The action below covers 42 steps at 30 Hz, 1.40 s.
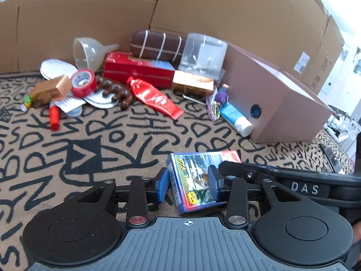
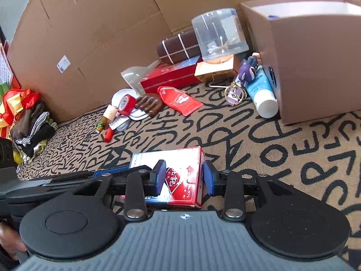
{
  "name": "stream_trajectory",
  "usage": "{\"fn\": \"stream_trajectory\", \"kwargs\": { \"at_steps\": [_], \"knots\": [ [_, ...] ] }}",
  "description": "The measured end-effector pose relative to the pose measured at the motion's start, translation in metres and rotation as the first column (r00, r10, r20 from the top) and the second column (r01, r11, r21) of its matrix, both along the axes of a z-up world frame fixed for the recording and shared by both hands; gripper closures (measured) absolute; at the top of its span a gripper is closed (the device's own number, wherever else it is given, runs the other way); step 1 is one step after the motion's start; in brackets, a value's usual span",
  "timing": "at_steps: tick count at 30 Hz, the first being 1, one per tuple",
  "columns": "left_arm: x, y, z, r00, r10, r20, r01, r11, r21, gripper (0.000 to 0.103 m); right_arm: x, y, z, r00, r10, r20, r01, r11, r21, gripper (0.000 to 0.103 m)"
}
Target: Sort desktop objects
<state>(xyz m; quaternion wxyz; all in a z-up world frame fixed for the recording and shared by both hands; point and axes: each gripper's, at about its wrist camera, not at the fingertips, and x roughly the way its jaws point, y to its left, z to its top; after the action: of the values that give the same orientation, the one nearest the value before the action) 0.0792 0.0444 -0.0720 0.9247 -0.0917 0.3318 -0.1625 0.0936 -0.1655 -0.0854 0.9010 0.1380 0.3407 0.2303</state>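
Observation:
A playing-card box (image 1: 198, 180), blue on one face and red and white on the other (image 2: 178, 171), sits between both grippers above the patterned mat. My left gripper (image 1: 189, 185) has its blue pads on the box's two sides. My right gripper (image 2: 183, 178) holds the same box from the opposite side, pads against it. The right gripper's finger (image 1: 259, 171) reaches in from the right in the left wrist view. A brown open box (image 2: 315, 56) stands at the right; it also shows in the left wrist view (image 1: 270, 99).
Clutter lies along the cardboard wall (image 1: 158, 11): red tube (image 1: 155, 99), red case (image 1: 137, 70), brown case (image 1: 158, 45), clear funnel (image 1: 90, 49), clear tub (image 1: 203, 54), red tape roll (image 1: 83, 83), wooden massager (image 1: 117, 92), blue-white tube (image 1: 237, 119), keyring figure (image 1: 218, 101). Folded clothes (image 2: 31, 124) lie far left.

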Motion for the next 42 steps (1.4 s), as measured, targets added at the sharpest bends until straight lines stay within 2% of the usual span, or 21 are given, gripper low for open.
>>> {"fn": "stream_trajectory", "kwargs": {
  "at_steps": [5,8,12,15,16,20,22,23,24,26,29,32,42],
  "knots": [
    [-0.006,-0.006,0.012,0.999,-0.001,0.048,0.0,1.0,0.023,0.067,-0.008,-0.004,0.01,0.999,-0.007,0.042,0.007,1.0,0.0,0.067],
    [-0.004,-0.008,0.011,0.999,-0.019,0.036,0.018,0.999,0.027,0.067,-0.007,-0.008,0.012,0.999,-0.018,0.045,0.018,1.0,0.01,0.068],
    [0.003,-0.003,0.002,0.999,-0.037,-0.016,0.036,0.999,-0.011,0.066,-0.003,-0.012,0.004,0.999,-0.03,0.012,0.03,0.999,0.019,0.07],
    [0.007,0.002,-0.004,0.997,-0.047,-0.054,0.045,0.998,-0.041,0.061,0.0,-0.014,-0.003,0.999,-0.027,-0.018,0.028,0.999,0.033,0.071],
    [0.008,0.004,-0.006,0.997,-0.052,-0.063,0.049,0.998,-0.048,0.053,0.001,-0.014,-0.006,0.999,-0.025,-0.027,0.026,0.999,0.037,0.071],
    [0.006,0.005,-0.009,0.995,-0.078,-0.061,0.075,0.996,-0.05,0.05,0.003,-0.014,-0.011,0.999,-0.017,-0.044,0.02,0.998,0.063,0.067],
    [0.005,0.003,-0.009,0.995,-0.089,-0.054,0.087,0.995,-0.041,0.047,0.004,-0.013,-0.012,0.999,-0.005,-0.045,0.008,0.998,0.063,0.06],
    [0.004,0.002,-0.009,0.995,-0.092,-0.049,0.091,0.995,-0.031,0.047,0.004,-0.011,-0.012,0.999,-0.001,-0.037,0.003,0.999,0.053,0.06],
    [0.004,-0.001,-0.009,0.995,-0.09,-0.044,0.09,0.996,-0.013,0.047,0.003,-0.009,-0.011,1.0,-0.002,-0.03,0.004,0.999,0.041,0.06],
    [0.002,-0.004,-0.008,0.996,-0.078,-0.037,0.078,0.997,0.008,0.058,0.002,-0.007,-0.01,1.0,-0.005,-0.02,0.006,1.0,0.022,0.062],
    [-0.002,-0.007,-0.003,0.998,-0.064,-0.021,0.065,0.997,0.032,0.063,-0.003,-0.006,-0.005,1.0,-0.01,-0.002,0.01,1.0,0.005,0.064],
    [-0.007,-0.012,0.006,0.998,-0.053,0.017,0.052,0.997,0.057,0.066,-0.009,-0.006,0.004,0.999,-0.014,0.039,0.015,1.0,-0.011,0.066],
    [-0.008,-0.026,0.047,0.988,-0.071,0.138,0.062,0.996,0.065,0.068,-0.018,-0.021,0.045,0.98,-0.053,0.192,0.055,0.999,-0.003,0.067]
  ]
}}
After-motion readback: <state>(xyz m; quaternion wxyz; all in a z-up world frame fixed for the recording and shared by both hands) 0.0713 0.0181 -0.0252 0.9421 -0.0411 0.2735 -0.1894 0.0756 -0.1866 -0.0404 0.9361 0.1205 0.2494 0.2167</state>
